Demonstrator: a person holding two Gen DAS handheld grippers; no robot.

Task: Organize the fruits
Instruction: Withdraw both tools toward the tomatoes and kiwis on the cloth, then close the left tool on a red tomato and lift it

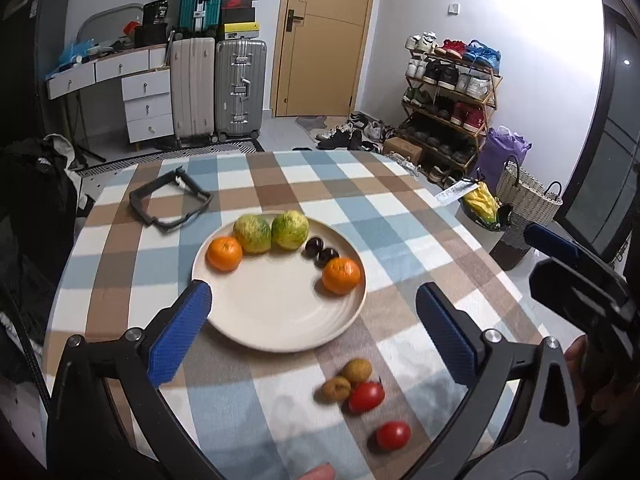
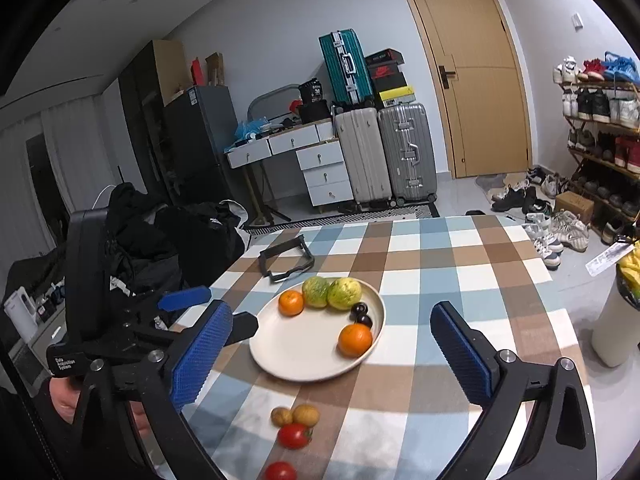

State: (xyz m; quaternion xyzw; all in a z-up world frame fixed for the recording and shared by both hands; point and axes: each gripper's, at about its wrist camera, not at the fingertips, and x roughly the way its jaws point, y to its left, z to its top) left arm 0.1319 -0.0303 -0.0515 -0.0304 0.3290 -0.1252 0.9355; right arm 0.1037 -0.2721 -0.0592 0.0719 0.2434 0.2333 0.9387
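A cream plate on the checked tablecloth holds two oranges, two yellow-green citrus fruits and two dark plums. In front of the plate on the cloth lie two small brown fruits and two red tomatoes. My left gripper is open and empty above the plate's near side. My right gripper is open and empty, hovering over the plate; its blue finger shows at the right of the left wrist view.
A black plastic frame lies on the table's far left. Beyond the table are suitcases, a white drawer desk, a shoe rack, a woven basket and a door. A bin with yellow contents stands at the right.
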